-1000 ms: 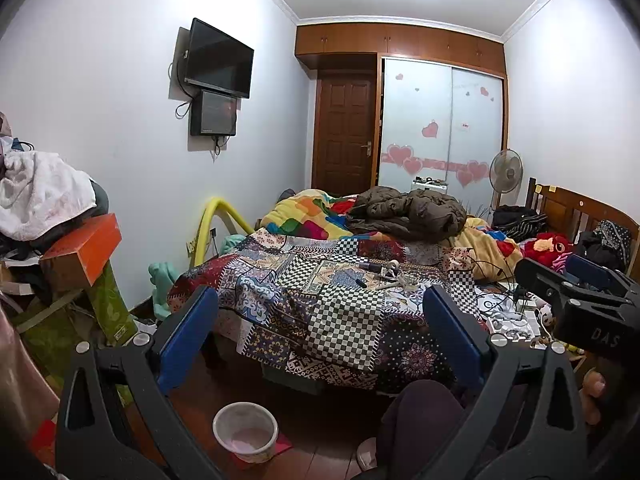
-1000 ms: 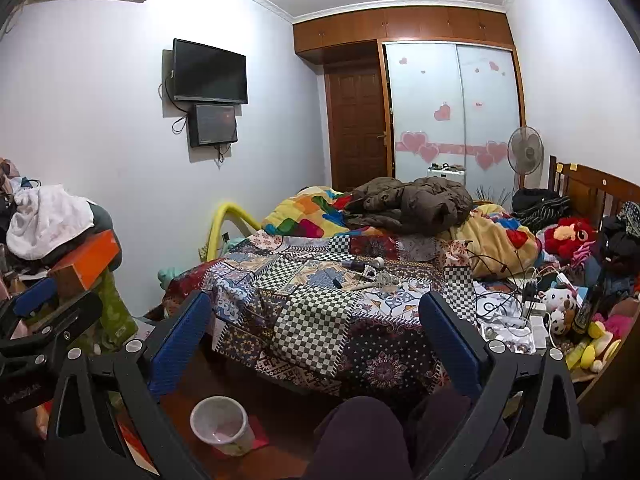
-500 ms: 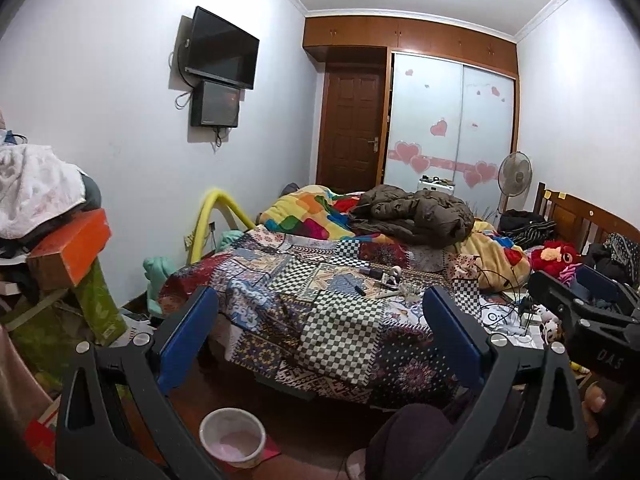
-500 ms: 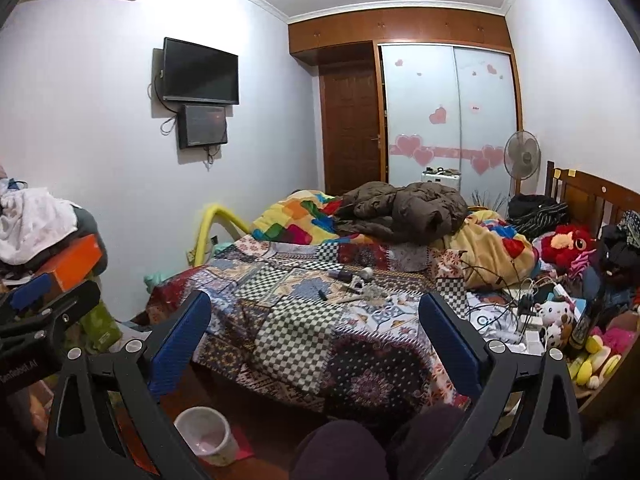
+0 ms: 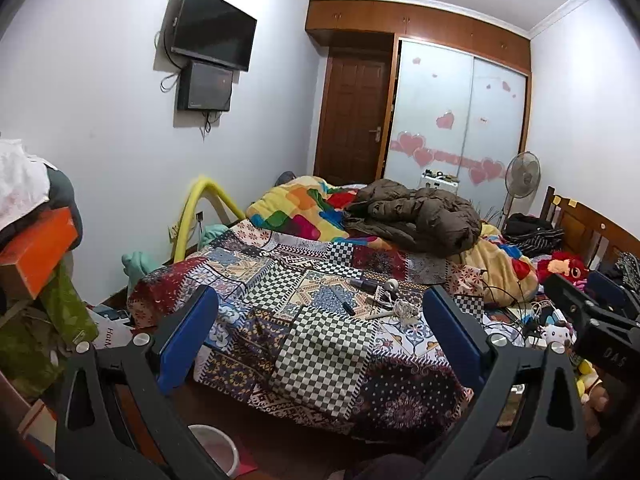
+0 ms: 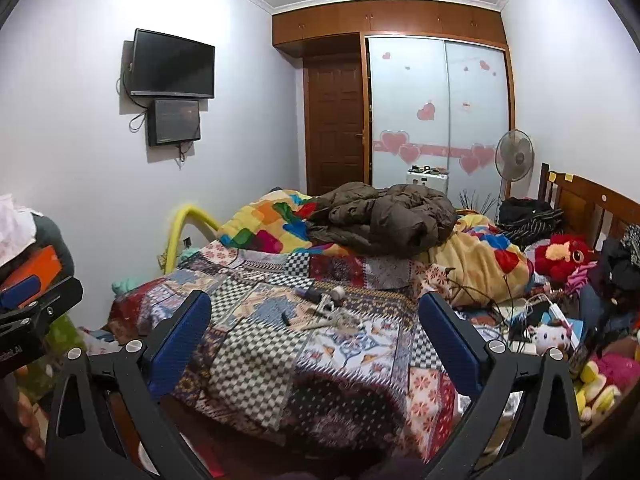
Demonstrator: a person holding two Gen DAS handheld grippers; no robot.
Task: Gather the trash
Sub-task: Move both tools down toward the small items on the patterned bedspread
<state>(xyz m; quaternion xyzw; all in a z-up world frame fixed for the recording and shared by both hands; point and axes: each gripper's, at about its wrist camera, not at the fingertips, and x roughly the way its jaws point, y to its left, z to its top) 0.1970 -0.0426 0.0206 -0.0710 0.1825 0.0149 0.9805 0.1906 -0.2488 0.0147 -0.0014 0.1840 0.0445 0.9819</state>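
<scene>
Bedroom: one patchwork bed (image 5: pixel 320 344), one bucket (image 5: pixel 216 448) near left; left gripper (image 5: pixel 320 320) and right gripper (image 6: pixel 316 320) both released, empty.

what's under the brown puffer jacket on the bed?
The brown puffer jacket lies on a multicolour block-pattern blanket and overlaps a yellow blanket at its right. The patchwork bedspread begins at its front edge. Anything directly beneath is hidden.

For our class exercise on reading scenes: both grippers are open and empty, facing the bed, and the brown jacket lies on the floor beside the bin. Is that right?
One detail is wrong. The brown jacket lies on the bed, on the colourful blanket, as the right wrist view shows. The left gripper and right gripper are indeed open, empty and facing the bed.
</scene>
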